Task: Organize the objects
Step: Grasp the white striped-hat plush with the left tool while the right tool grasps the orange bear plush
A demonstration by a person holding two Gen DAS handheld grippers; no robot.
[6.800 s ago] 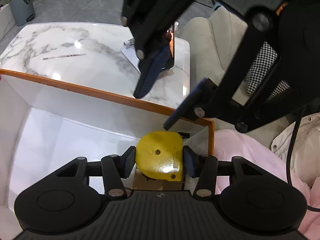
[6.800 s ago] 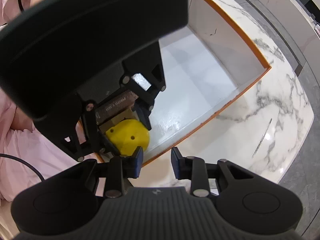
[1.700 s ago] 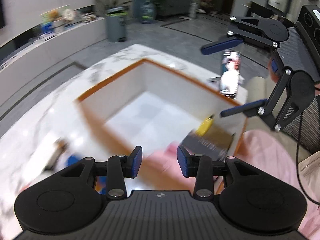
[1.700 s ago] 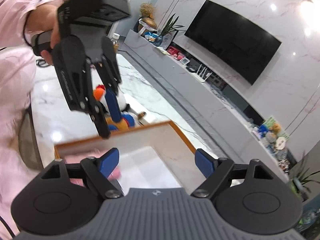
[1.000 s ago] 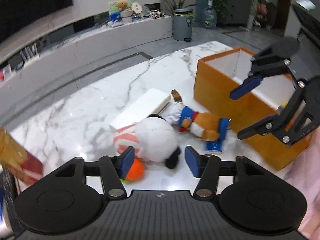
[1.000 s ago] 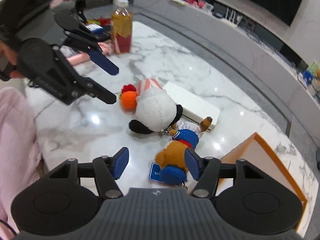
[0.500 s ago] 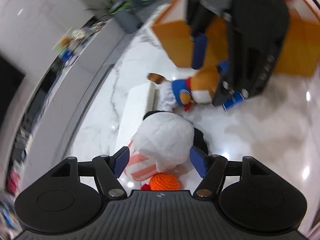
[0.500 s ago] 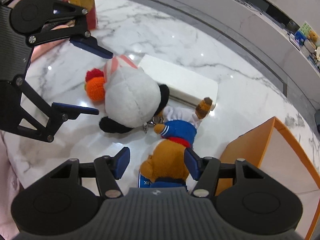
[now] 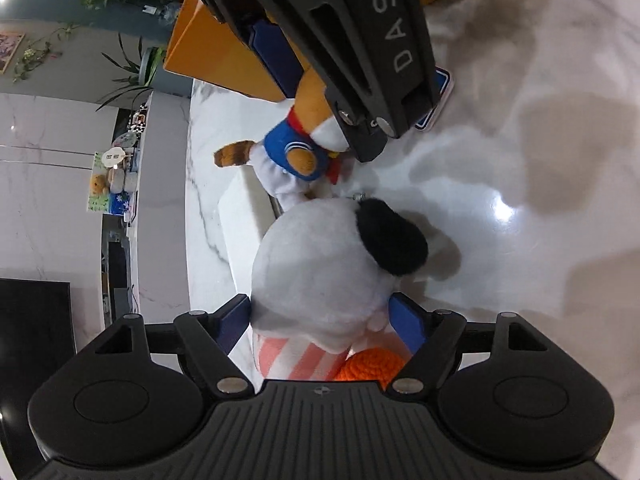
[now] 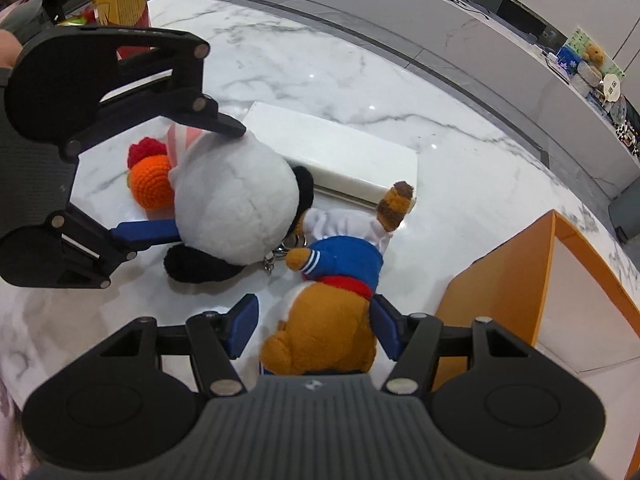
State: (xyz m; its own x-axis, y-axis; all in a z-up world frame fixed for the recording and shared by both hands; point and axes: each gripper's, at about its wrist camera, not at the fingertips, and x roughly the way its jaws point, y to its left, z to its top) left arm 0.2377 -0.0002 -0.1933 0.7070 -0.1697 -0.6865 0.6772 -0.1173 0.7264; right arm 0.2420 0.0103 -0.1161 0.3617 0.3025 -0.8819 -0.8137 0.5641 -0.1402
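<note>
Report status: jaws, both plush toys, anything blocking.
Left gripper jaws just opened wide, straddling white plush. Right gripper open around brown plush, no squeeze. Toys touching; white box tight behind.

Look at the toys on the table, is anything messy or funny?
Yes. The round white plush with black ears and the brown bear plush in a blue sailor top lie tipped over on the white marble table, bunched against a flat white box, outside the orange storage box. Nothing looks spilled or torn.
</note>
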